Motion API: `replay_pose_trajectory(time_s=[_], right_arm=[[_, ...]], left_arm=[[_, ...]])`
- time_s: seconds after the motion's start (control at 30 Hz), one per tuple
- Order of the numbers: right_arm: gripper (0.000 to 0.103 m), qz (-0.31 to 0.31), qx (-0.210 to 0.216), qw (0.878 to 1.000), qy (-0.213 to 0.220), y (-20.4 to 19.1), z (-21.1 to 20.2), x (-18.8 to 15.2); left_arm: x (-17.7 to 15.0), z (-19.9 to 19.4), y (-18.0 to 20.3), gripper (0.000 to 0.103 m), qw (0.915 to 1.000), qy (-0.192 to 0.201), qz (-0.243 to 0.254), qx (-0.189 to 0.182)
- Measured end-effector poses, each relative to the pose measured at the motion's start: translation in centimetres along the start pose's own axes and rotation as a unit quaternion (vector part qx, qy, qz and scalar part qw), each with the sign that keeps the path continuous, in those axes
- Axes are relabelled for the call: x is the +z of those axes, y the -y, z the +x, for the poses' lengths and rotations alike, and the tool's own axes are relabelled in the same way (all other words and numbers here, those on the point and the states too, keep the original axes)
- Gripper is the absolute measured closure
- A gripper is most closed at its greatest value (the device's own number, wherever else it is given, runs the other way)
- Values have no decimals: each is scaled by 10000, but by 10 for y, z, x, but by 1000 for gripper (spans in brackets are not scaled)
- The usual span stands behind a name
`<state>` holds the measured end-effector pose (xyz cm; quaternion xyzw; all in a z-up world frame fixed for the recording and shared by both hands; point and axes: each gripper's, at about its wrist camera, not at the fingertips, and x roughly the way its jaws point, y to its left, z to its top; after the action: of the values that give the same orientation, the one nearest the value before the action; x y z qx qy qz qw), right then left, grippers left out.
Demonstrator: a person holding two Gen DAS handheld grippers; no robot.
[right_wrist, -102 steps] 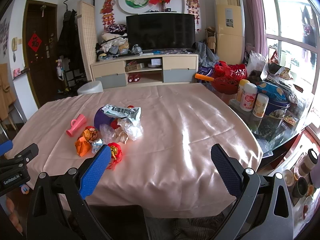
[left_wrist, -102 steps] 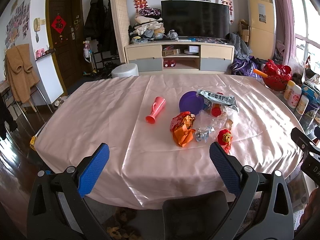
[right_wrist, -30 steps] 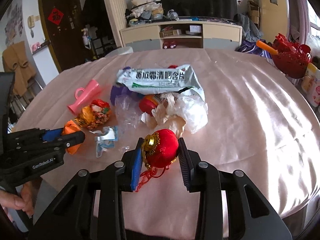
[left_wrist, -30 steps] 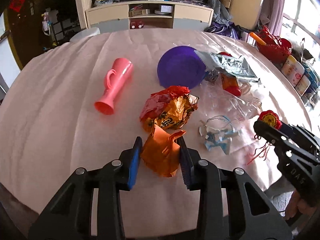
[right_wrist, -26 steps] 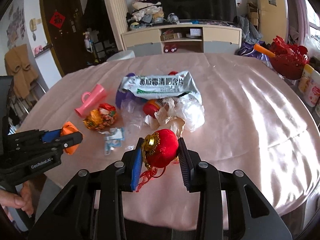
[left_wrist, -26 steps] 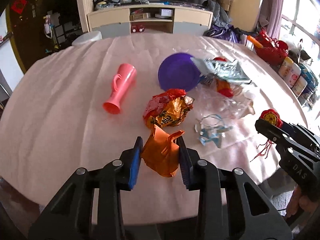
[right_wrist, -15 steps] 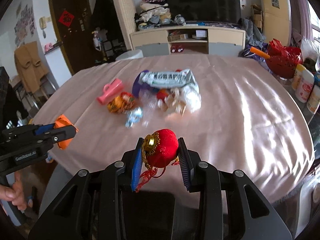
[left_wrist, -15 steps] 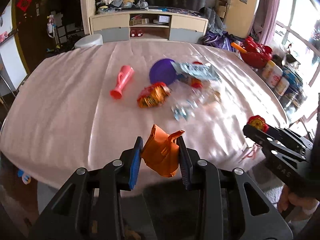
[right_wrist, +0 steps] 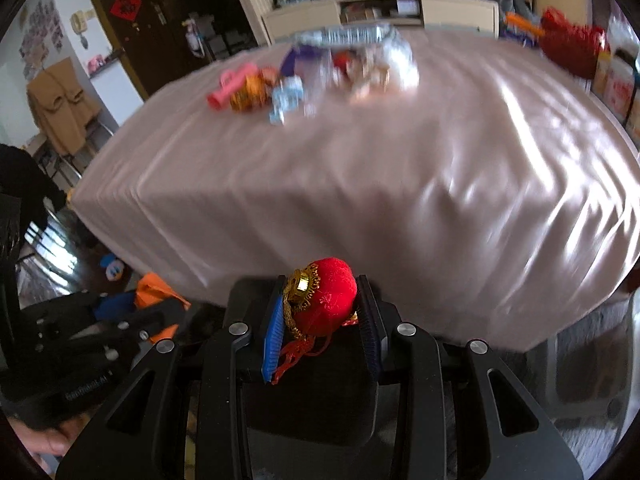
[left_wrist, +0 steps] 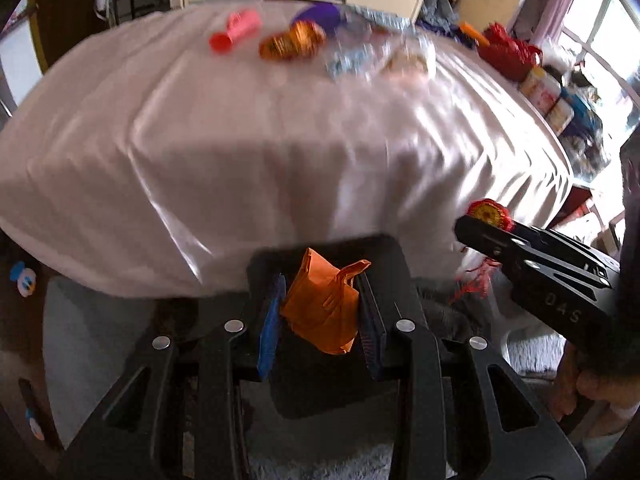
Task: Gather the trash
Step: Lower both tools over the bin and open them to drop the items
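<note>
Pink-clothed table (right_wrist: 360, 184) keeps the rest of the litter at its far side: pink cup (left_wrist: 236, 32), crumpled foil wrapper (left_wrist: 290, 42) and clear plastic, all blurred. Both grippers hang off the near edge over a dark seat (left_wrist: 328, 380), likely heading to a bin that isn't in view. Left gripper (left_wrist: 320, 312) is narrowed onto an orange bag scrap (left_wrist: 322, 310), right gripper (right_wrist: 320, 312) clamps a red lantern ornament (right_wrist: 326, 302), tassel dangling.

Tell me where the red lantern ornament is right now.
In the right wrist view the red lantern ornament sits clamped in the right gripper, off the near edge of the table, above a dark chair back.
</note>
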<state>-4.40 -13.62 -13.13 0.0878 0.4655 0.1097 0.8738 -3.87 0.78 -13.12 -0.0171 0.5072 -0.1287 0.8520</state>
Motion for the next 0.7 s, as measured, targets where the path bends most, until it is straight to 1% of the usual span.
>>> replay_pose_trajectory(time_s=[0.17,0.23,0.37,0.5,0.53,0.6,0.63,0.7], right_arm=[[68,104,20,9993,-361,2,20,-13],[68,120,50,9988,-464,2,25,-15],[67,100,99,9986,-504,-2,26,-16],[67,84,74,9986,-518,-4,27,-14],[67,96,58,9986,-518,-3,26,-13],[66,136,45,9987,-494,-1,23,-11],[64,152,46,9987,-480,1,22,-9],[61,192,57,9989,-433,2,19,-6]], left_arm=[[-15,28,-5,70,9991,-407,-39,-93],[-17,33,-7,69,9988,-479,-31,-83],[-18,39,-6,67,9981,-601,-34,-100],[-18,42,-6,64,9980,-627,11,-52],[-19,42,-6,62,9980,-626,11,-32],[-17,39,-8,56,9981,-611,0,26],[-16,37,-9,54,9982,-593,-17,43],[-13,32,-9,46,9984,-559,-26,54]])
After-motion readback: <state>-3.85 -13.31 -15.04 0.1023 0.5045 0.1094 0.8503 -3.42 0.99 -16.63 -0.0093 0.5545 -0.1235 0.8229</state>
